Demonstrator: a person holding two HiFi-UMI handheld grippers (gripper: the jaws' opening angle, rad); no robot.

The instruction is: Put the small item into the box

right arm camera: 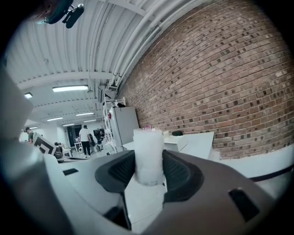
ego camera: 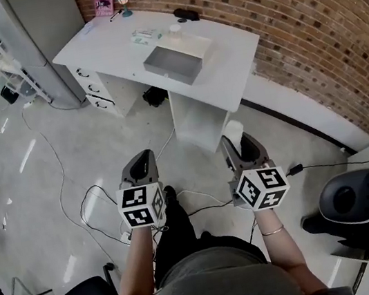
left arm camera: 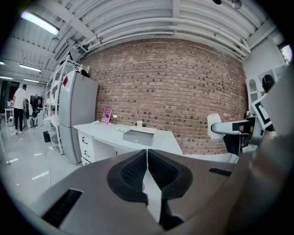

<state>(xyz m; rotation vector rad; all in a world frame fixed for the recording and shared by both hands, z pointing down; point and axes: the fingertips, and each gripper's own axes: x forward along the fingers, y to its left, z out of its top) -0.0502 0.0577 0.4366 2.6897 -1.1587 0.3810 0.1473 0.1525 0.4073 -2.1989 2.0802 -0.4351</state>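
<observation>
The small item (right arm camera: 148, 153), a frosted white cylinder judged light, stiff and somewhat slick, is clamped by its lower part between the fingers of the right gripper (right arm camera: 149, 173), well apart from the box (ego camera: 172, 65) on the white surface (ego camera: 239, 74). Its long axis is seen upright in the right gripper view, crosswise to the squeeze, with the top end risen above the fingers. The left gripper (left arm camera: 147, 170) is closed on nothing.

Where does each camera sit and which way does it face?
Head view: on the head, facing steeply down at the white desk; forearms, left tongs, right tongs show.
Left gripper view: on left tongs, facing desk and brick wall; shut jaws show.
Right gripper view: on right tongs, along the wall; jaws grip a white item.
All share the desk.
</observation>
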